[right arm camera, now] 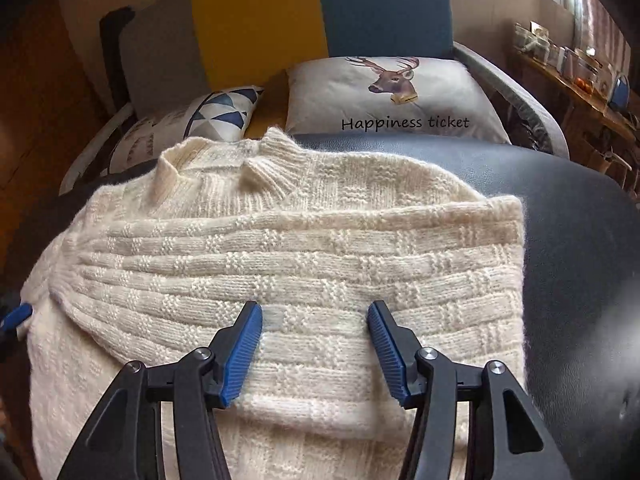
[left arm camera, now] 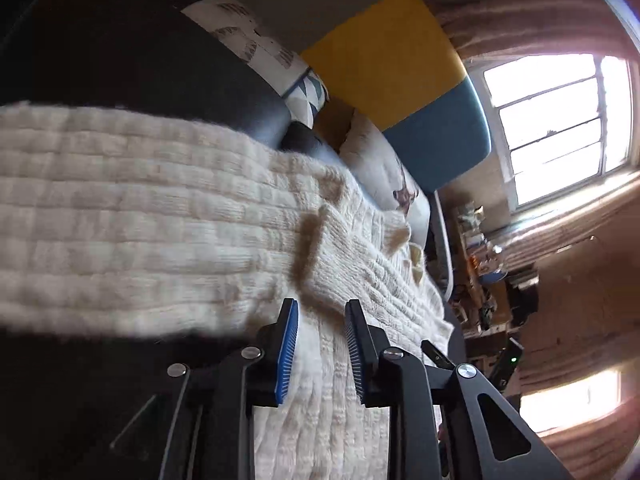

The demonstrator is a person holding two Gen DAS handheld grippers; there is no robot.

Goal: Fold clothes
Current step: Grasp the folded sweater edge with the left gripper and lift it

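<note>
Cream knit sweater (right arm camera: 280, 248) lies flat on a black cushioned surface (right arm camera: 580, 240), collar toward the deer pillow (right arm camera: 392, 96), one sleeve folded across the body. My right hand-held gripper (right arm camera: 315, 316) hangs over the folded sleeve, jaws wide apart, nothing held. My left hand-held gripper (left arm camera: 321, 312) at the sweater's edge, jaws apart too, empty.

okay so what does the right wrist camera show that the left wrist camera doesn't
Only the right wrist view shows the printed words on the deer cushion and the sweater's collar, with a sleeve folded across the body. Only the left wrist view shows the bright window. Both show the cream sweater lying on the dark seat, the yellow and blue backrest, and an open gripper above the knit: the right gripper and the left gripper.
</note>
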